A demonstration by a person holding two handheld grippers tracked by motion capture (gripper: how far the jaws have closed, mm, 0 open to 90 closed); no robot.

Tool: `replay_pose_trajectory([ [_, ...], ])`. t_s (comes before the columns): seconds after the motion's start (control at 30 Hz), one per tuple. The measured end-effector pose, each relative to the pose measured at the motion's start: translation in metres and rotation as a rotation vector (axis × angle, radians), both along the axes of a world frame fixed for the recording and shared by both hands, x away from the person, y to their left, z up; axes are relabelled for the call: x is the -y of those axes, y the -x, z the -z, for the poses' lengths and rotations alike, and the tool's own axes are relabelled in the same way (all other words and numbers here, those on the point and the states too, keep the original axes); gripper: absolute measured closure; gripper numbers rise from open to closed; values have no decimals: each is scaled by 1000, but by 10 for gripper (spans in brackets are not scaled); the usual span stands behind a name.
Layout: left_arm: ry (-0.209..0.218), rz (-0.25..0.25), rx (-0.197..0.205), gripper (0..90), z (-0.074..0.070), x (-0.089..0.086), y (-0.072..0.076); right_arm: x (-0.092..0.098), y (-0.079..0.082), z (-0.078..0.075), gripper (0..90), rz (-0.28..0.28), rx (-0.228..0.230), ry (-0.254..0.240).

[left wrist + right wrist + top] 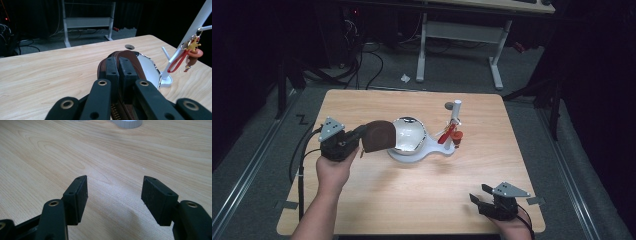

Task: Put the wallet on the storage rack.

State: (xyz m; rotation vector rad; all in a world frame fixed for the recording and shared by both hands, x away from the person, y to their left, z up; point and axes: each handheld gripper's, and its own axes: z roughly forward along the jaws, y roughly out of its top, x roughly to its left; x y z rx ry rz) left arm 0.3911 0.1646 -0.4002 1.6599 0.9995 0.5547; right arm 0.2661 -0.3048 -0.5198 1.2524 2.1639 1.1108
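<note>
Left gripper (pixel 358 136) was clamped tight on the zipper edge of a brown leather coin pouch (pixel 378 136), held just left of the mirror stand (pixel 409 134), looked light and floppy, while the right gripper (pixel 479 196) sat open, empty.

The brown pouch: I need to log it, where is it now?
In the high view the brown pouch sits left of centre, clamped in the left hand-held gripper, its far edge against the shiny bowl on the white stand.
</note>
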Motion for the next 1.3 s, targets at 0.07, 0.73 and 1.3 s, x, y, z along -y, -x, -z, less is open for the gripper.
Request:
replay_pose_trajectory([
  [0.07, -4, -1, -9, 871, 0, 3, -4, 0, 0, 0, 382, 1, -3, -2],
  [0.73, -126, -23, -77, 869, 9, 42, -40, -1, 0, 0, 388, -12, -4, -4],
  [1.3, -204, -49, -112, 863, 16, 77, -54, 0, 0, 0, 390, -23, -1, 0],
])
